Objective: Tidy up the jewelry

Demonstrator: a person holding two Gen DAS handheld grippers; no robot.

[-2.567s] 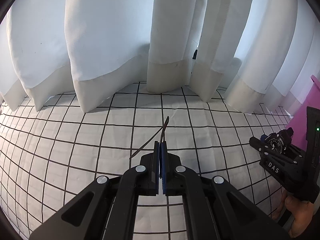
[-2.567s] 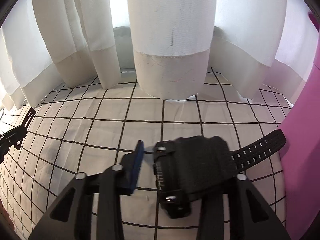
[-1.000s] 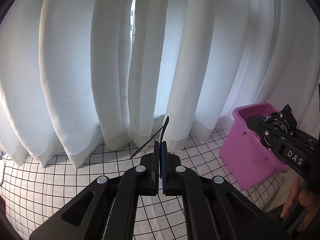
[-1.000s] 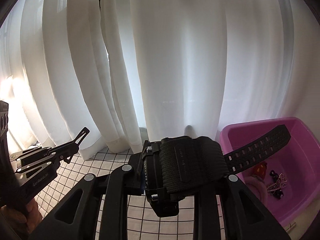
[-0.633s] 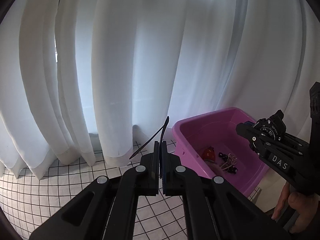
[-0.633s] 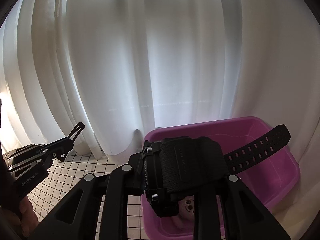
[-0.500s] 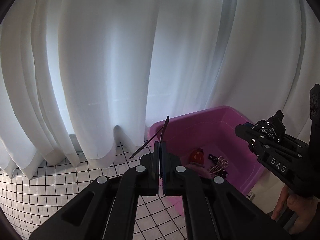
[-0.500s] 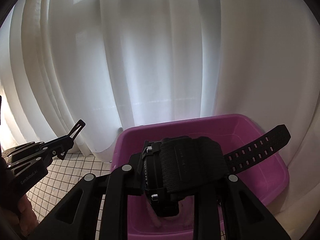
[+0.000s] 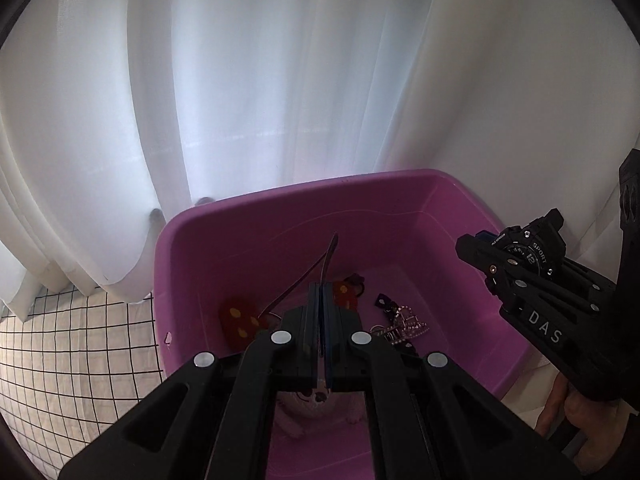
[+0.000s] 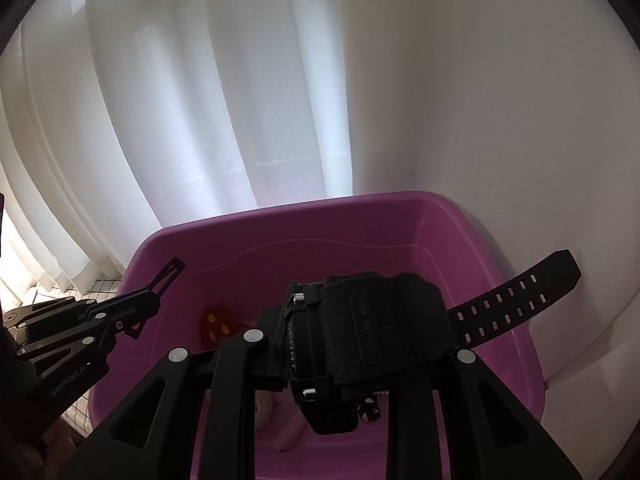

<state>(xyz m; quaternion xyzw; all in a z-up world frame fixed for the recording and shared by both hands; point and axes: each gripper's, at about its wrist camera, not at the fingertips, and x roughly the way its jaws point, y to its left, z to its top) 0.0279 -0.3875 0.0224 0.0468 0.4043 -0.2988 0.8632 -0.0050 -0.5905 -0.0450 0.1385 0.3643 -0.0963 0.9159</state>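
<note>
**Above the pink bin: a watch and a hair clip, each held in a claw**

Over the open pink bin (image 9: 192, 264), both claws hang side by side. The right claw (image 10: 360, 344) is clamped on a black watch (image 10: 380, 332); from its own camera the watch shows its back and side, with a chunky ribbed case, silver screws at the edge, and a perforated rubber strap (image 10: 520, 296) sticking out to the right past the bin's rim. From the left camera the same watch (image 9: 528, 254) shows its round dial face, ringed with white lettering that reads "SPORT", pinched at the tips of the right claw (image 9: 496, 260).

The left claw (image 9: 321, 312) is pressed together on a thin dark hair clip (image 9: 320, 276), whose slim curved prongs rise from between the blue pads and fork apart. From the right camera the clip (image 10: 166, 272) shows as a flat slotted tip jutting from the left claw (image 10: 136, 312), above the bin's left rim.

On the bin's floor lie a red felt piece with yellow dots (image 9: 240, 322), a second red piece (image 9: 344, 294), a heap of sparkly chain jewelry (image 9: 400, 326) and a pale plush toy (image 9: 316, 404), partly hidden under the left claw. The bin sits on a white cloth with a black grid (image 9: 80, 344), against white curtains (image 9: 280, 80).
</note>
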